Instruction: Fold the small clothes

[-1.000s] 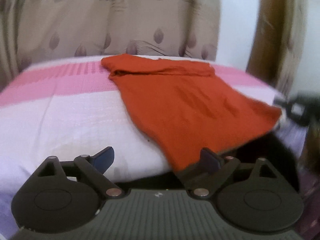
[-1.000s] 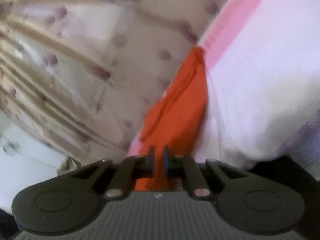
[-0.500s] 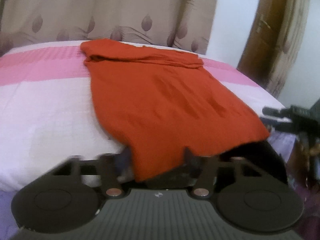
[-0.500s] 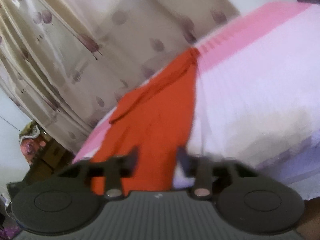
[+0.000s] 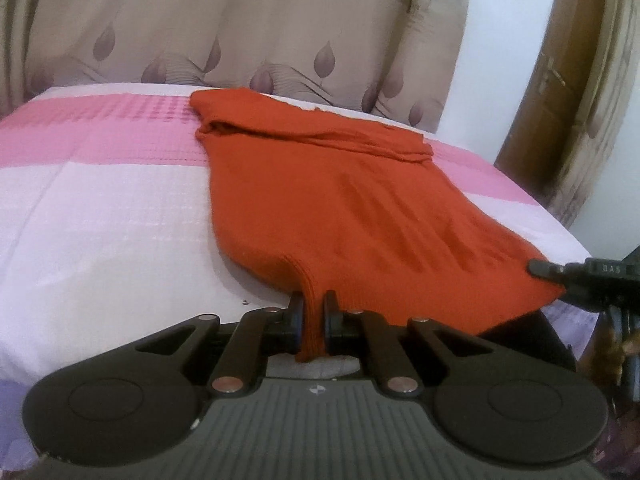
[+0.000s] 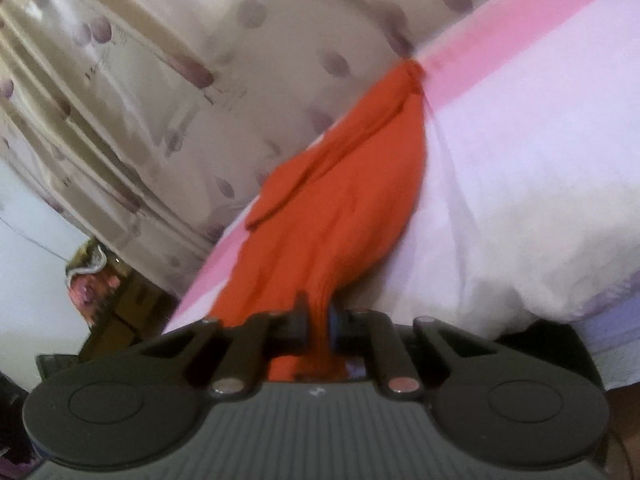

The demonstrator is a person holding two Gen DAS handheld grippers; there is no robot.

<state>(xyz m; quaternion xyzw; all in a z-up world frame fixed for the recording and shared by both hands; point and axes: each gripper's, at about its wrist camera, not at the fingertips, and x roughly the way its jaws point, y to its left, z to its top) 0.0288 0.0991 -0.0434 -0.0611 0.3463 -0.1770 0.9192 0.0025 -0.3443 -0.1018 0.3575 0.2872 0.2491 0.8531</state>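
Observation:
An orange garment (image 5: 340, 200) lies flat on the pink and white bed (image 5: 100, 220), its far end folded over in a band. My left gripper (image 5: 313, 304) is at the near edge, jaws closing, with a pinch of the near left hem pressed between the pads. In the right wrist view the same garment (image 6: 340, 200) runs away along the bed (image 6: 520, 180). My right gripper (image 6: 319, 306) is closing on the near right hem, cloth squeezed between its pads. Its dark fingertips (image 5: 560, 270) also show at the cloth's right corner in the left wrist view.
A beige curtain with leaf prints (image 5: 240, 32) hangs behind the bed. A wooden door (image 5: 536, 80) stands at the right. Boxes and cloth clutter (image 6: 92, 272) sit on the floor beyond the bed's far side. The bed's front edge drops off just under both grippers.
Both grippers moved in to the garment's near hem. The left went from wide open to pinching the cloth. The right opened briefly, then closed on the hem again.

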